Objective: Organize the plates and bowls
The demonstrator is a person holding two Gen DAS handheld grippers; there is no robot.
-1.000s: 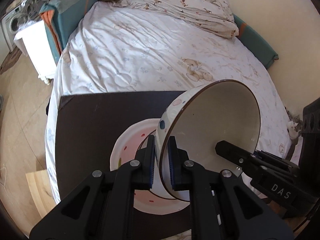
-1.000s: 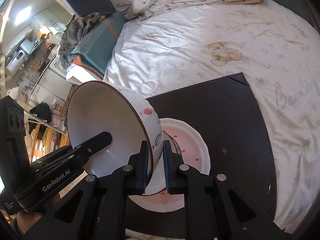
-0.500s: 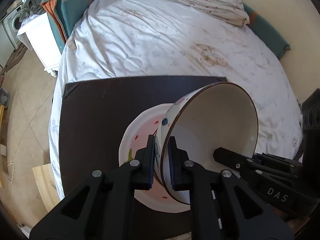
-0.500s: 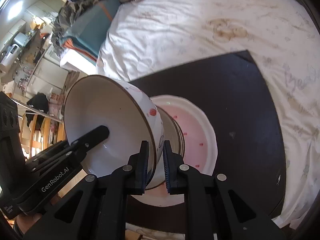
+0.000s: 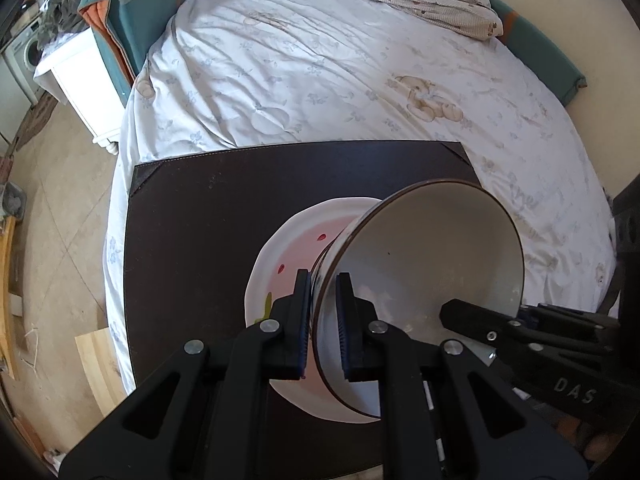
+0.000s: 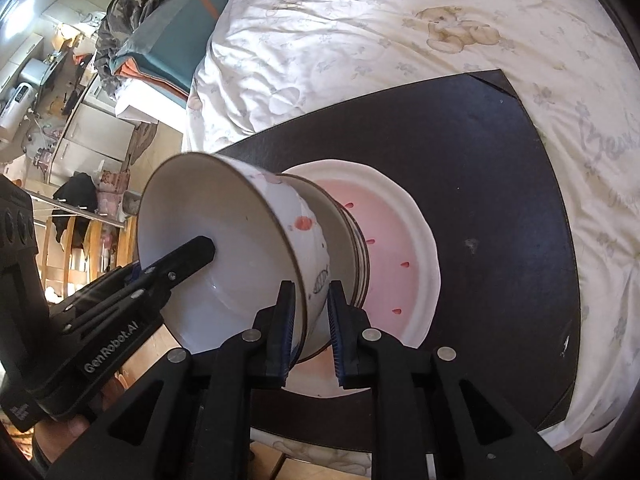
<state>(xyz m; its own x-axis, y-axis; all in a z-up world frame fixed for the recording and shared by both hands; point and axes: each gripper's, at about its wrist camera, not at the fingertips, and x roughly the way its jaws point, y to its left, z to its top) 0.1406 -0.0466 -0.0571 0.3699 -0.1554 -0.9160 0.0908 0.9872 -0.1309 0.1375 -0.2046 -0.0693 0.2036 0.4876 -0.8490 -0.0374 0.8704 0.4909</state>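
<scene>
Your left tongs (image 5: pixel 323 320) are clamped tight on the rim of the white bowl (image 5: pixel 424 264), 1 pad inside and 1 outside. Your right tongs (image 6: pixel 311 322) straddle the opposite rim of the same bowl (image 6: pixel 224 248); their jaws have just been opening, and a sliver of gap shows beside the outer pad (grip looks loosened, rim between the pads all the same). In the left wrist view the right tongs' inner finger (image 5: pixel 476 318) reaches into the bowl from the right.

The spotted bowl sits nested in a 2nd bowl (image 6: pixel 344 248) with a dark-lined rim, and that one rests on the white plate with a pink centre (image 6: pixel 400 248). The stack stands on a dark brown board (image 5: pixel 208 216) laid on the bed (image 5: pixel 320 72), toward the board's near edge. A bear-print sheet covers the bed.
</scene>
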